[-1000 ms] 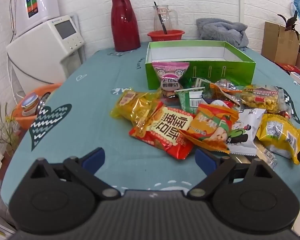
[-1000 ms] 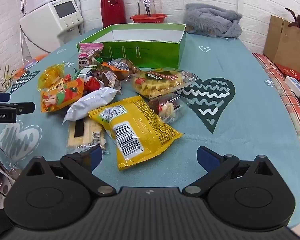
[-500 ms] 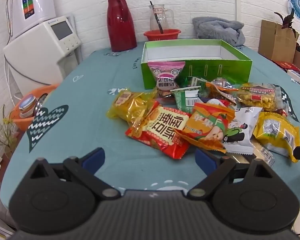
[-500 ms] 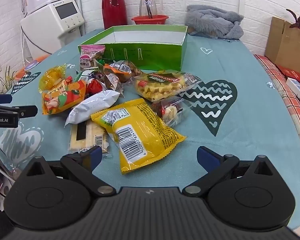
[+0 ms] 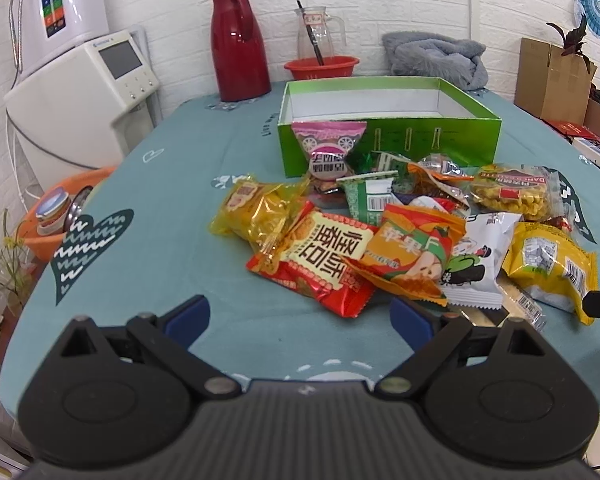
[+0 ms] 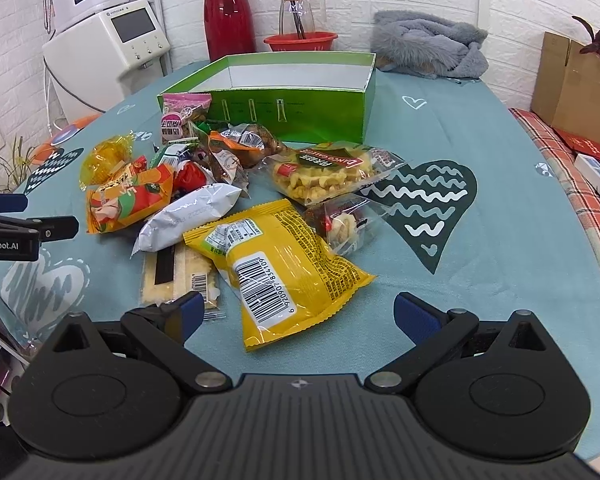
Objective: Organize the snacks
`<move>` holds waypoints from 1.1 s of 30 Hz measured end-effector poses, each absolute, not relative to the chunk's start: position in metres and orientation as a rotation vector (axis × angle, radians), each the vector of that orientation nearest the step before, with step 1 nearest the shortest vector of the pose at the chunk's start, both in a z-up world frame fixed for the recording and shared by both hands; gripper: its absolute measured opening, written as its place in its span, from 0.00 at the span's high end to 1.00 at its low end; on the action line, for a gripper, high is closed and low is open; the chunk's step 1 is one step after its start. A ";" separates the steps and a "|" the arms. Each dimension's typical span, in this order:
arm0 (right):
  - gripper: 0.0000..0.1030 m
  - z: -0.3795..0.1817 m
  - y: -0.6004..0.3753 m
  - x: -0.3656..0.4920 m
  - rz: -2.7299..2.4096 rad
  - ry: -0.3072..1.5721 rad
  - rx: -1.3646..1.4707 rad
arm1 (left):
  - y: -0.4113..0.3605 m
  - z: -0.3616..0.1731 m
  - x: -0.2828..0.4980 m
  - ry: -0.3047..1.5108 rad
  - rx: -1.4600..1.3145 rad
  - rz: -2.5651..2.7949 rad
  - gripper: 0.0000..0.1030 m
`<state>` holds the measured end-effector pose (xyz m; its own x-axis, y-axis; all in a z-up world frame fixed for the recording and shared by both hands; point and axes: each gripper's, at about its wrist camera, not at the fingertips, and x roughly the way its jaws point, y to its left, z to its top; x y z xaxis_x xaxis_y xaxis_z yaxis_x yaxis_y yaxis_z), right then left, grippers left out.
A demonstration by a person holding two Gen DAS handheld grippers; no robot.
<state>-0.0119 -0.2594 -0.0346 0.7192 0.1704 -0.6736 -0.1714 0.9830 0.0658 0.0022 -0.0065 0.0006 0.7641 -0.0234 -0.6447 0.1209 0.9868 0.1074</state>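
Together we hovered over a snack heap on a teal, heart-printed tablecloth (image 5: 148,208).

Behind the heap stood an empty green box (image 5: 388,140), long side facing us, against a white brick wall with a red thermos (image 5: 240,44). Our left gripper (image 5: 300,314) and right gripper (image 6: 296,316) gaped, holding nothing; the yellow packet (image 6: 280,264) lay lengthwise toward the right one.
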 end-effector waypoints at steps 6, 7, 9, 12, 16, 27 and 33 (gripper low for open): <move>0.00 -0.035 -0.260 -0.010 0.191 0.747 0.002 | -0.007 0.000 0.003 0.698 0.146 -0.079 0.11; 0.00 -0.036 -0.260 -0.010 0.192 0.748 0.002 | -0.007 0.000 0.003 0.698 0.146 -0.079 0.11; 0.00 -0.036 -0.260 -0.010 0.194 0.748 0.002 | -0.007 0.000 0.003 0.699 0.146 -0.080 0.11; 0.00 -0.037 -0.260 -0.009 0.196 0.751 0.003 | -0.010 0.000 0.004 0.702 0.149 -0.081 0.11; 0.00 -0.038 -0.261 -0.008 0.194 0.753 0.006 | -0.011 0.000 0.006 0.706 0.147 -0.084 0.11; 0.00 -0.039 -0.261 -0.005 0.200 0.761 0.004 | -0.012 0.000 0.009 0.715 0.146 -0.090 0.11; 0.00 -0.040 -0.260 -0.004 0.204 0.764 0.003 | -0.011 -0.001 0.010 0.724 0.142 -0.089 0.11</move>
